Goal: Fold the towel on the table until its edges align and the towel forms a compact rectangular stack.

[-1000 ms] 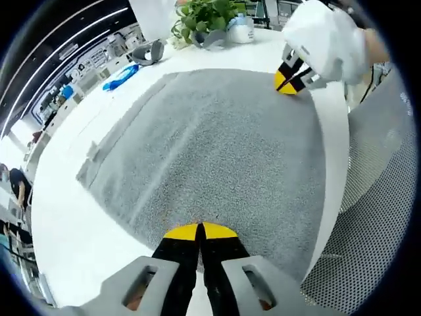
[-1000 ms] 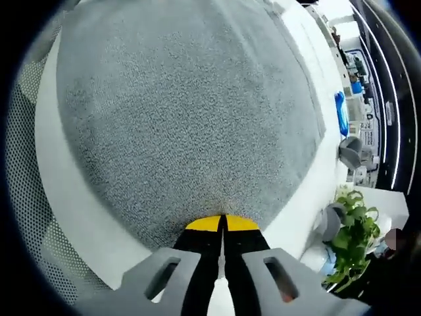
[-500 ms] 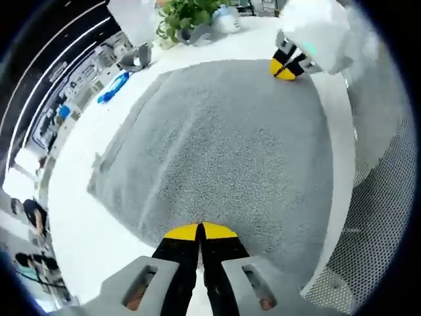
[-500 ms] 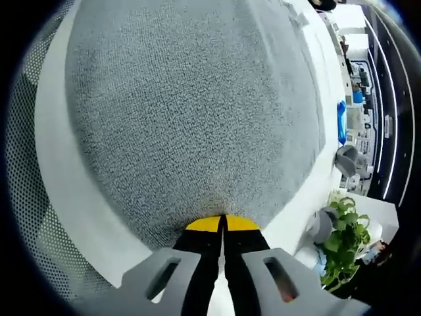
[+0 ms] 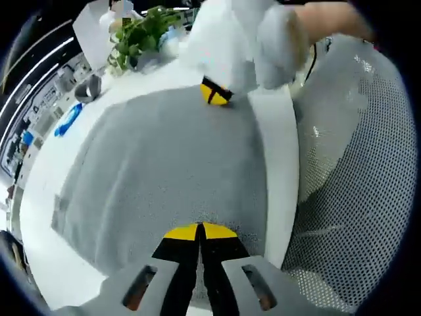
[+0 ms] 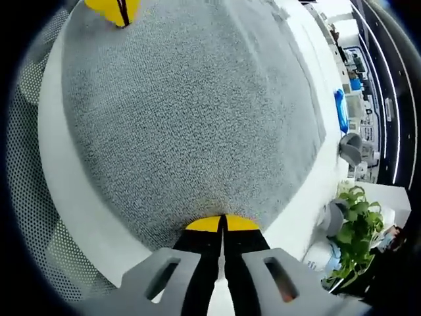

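Across the left gripper view, the grey towel lies spread on the white table, reaching from the near edge up toward the far side. The left gripper has its yellow-tipped jaws pressed together on the towel's near hem, pinching the cloth. At the towel's far corner the right gripper shows blurred, its yellow tips meeting on the fabric. A potted plant stands beyond the towel, a blue object lies on the table to the left, and a mesh chair sits beside the table edge.

Seen from the right gripper view, the towel covers most of the table. The right gripper has its jaws closed on the towel's near edge. The left gripper touches the far corner. The plant and the blue object lie off to the right.
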Motion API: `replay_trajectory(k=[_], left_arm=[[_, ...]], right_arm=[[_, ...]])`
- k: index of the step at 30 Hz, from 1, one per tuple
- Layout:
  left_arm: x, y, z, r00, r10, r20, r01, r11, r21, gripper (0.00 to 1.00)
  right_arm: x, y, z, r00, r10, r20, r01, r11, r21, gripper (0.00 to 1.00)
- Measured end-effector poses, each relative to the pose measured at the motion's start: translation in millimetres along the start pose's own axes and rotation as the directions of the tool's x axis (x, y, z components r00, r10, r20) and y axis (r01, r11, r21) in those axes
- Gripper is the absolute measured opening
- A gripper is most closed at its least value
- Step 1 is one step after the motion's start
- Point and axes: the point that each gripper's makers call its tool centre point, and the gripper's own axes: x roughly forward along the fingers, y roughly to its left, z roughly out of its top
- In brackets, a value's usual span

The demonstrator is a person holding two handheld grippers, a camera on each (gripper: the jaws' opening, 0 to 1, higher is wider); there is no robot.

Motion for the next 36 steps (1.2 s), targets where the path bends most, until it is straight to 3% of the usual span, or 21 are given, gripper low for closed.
replay_trajectory(k=[2, 7, 11, 16, 20, 22, 25, 28, 29, 31, 36], left_arm=[[0, 0.5, -2.4, 1.0, -0.005, 0.006, 0.006, 0.986, -0.169, 0.01], [0, 7.6, -3.2, 1.0, 0.023, -0.001, -0.023, 0.987, -0.156, 0.01], [0, 15.1, -6.4, 0.999, 0.051, -0.008, -0.051, 0.98, -0.193, 0.01], [-1, 25.8, -12.8, 0.993, 0.114, -0.041, -0.119, 0.983, -0.143, 0.01], [-2, 32.3, -16.1, 0.989, 0.139, -0.05, -0.145, 0.978, -0.147, 0.01], [-4, 36.7, -18.9, 0.984, 0.165, -0.063, -0.172, 0.976, -0.136, 0.01], [-4, 44.0, -24.0, 0.975, 0.208, -0.083, -0.215, 0.973, -0.088, 0.01], [-5, 49.0, -26.9, 0.971, 0.224, -0.087, -0.23, 0.97, -0.075, 0.01], [-6, 50.2, -27.2, 0.971, 0.225, -0.086, -0.232, 0.97, -0.076, 0.01], [-6, 52.2, -28.0, 0.969, 0.232, -0.085, -0.238, 0.968, -0.074, 0.01], [-4, 62.5, -28.1, 0.958, 0.274, -0.086, -0.273, 0.962, 0.017, 0.01]], right_arm=[[-1, 0, 0.0, 1.0, 0.007, 0.012, -0.007, 0.999, 0.031, 0.0], [-2, 3, 1.5, 0.998, 0.046, 0.045, -0.051, 0.992, 0.119, 0.0], [-3, 3, 3.0, 0.992, 0.084, 0.098, -0.107, 0.96, 0.257, 0.0], [-7, 7, 8.7, 0.975, 0.118, 0.188, -0.176, 0.925, 0.336, 0.0], [-8, 8, 11.6, 0.966, 0.094, 0.242, -0.18, 0.915, 0.362, 0.0], [-9, 8, 16.2, 0.955, 0.063, 0.291, -0.176, 0.906, 0.384, 0.0], [-11, 10, 23.8, 0.922, 0.055, 0.383, -0.22, 0.889, 0.402, 0.0], [-11, 9, 27.0, 0.895, 0.075, 0.439, -0.301, 0.829, 0.471, 0.0], [-10, 7, 28.2, 0.877, 0.087, 0.473, -0.35, 0.79, 0.503, 0.0], [-9, 5, 29.1, 0.861, 0.094, 0.5, -0.384, 0.764, 0.519, 0.0], [-8, 4, 36.4, 0.852, 0.098, 0.514, -0.378, 0.795, 0.474, 0.0]])
